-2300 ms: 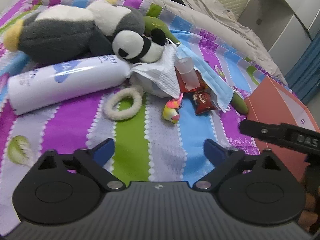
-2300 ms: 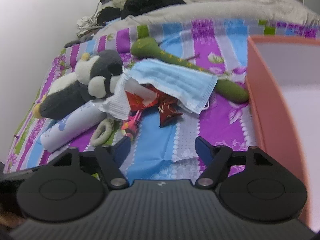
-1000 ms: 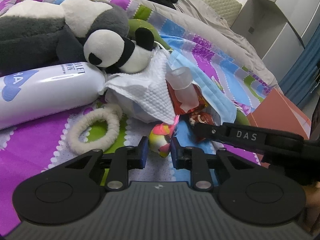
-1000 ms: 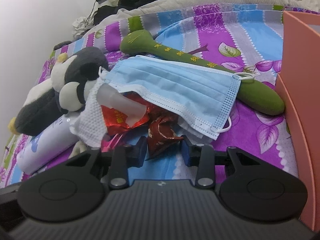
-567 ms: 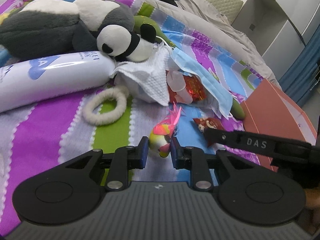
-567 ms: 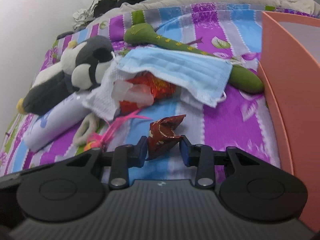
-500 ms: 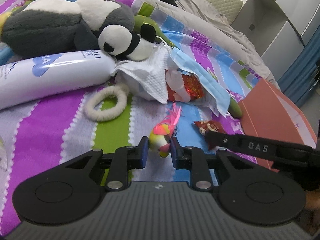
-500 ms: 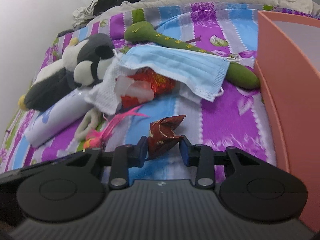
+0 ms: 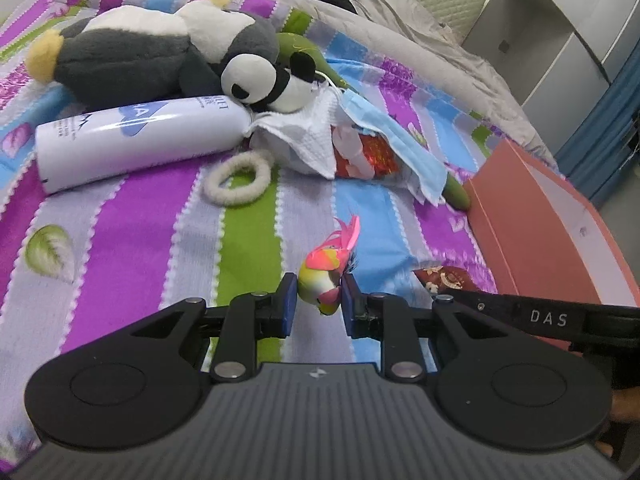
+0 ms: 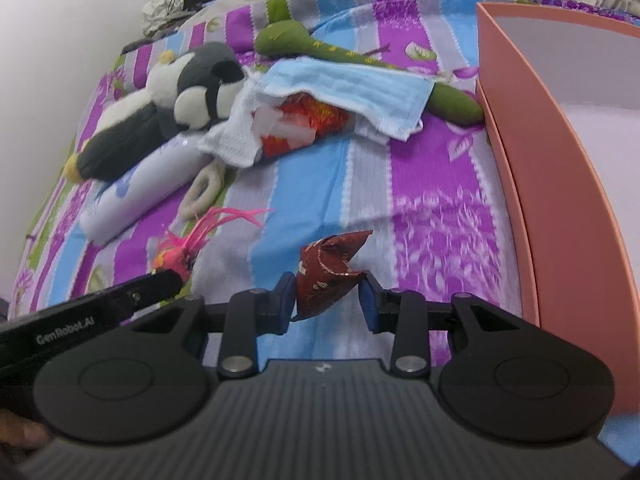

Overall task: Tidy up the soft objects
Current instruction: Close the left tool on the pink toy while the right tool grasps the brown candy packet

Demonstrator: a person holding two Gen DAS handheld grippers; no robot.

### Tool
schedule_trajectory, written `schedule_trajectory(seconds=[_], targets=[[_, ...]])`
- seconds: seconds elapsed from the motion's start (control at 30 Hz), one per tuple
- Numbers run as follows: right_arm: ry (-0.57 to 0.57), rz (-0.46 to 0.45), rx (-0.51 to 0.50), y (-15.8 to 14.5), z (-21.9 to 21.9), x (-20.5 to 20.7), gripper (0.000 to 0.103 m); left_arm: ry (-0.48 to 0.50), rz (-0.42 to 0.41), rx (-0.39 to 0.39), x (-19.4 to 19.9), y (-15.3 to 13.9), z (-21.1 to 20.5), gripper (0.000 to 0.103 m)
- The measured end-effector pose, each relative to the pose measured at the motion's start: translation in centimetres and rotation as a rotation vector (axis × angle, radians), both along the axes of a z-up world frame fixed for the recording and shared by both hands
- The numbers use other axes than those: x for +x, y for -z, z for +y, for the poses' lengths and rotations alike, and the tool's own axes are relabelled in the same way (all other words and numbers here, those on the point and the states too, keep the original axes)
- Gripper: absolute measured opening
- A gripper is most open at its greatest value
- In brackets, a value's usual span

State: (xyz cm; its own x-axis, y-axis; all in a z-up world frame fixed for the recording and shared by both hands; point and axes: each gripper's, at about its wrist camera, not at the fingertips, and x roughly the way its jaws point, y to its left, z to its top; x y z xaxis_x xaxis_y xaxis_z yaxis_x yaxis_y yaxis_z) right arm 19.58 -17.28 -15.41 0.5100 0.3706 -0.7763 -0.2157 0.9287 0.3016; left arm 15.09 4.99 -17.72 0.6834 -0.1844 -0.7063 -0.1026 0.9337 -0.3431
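Left wrist view: striped bedspread across the bed, grey cabinets and blue curtain beyond. Orange box at right, open side up in the right wrist view. Penguin plush, white bottle, face mask, fluffy ring heaped behind. Left tool clamped on small bird toy, clear of the bedding. Right tool clamped on dark red pouch. Advised: carry both level over the box wall, release only when inside.

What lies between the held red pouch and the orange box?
Only bare striped bedspread separates the red pouch in the right gripper from the orange box; the right wrist view shows it.
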Motion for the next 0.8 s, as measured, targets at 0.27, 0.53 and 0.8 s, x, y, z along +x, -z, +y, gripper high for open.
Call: schedule_trajectory(seconds=[0.27, 0.53, 0.8], targets=[[0.002, 0.058, -0.025, 1.0, -1.0, -4.1, 0.038, 0.018, 0.068, -0.01, -3.5, 0.1, -1.5, 0.028], [-0.003, 0.138, -0.049, 2.0, -1.6, -5.8, 0.044, 0.042, 0.175, -0.051, -4.7, 1.8, -2.0, 0.034], [-0.076, 0.016, -0.095, -0.2, -1.2, -5.6, 0.052, 0.033, 0.2, -0.053, -3.6, 1.5, -1.2, 0.049]])
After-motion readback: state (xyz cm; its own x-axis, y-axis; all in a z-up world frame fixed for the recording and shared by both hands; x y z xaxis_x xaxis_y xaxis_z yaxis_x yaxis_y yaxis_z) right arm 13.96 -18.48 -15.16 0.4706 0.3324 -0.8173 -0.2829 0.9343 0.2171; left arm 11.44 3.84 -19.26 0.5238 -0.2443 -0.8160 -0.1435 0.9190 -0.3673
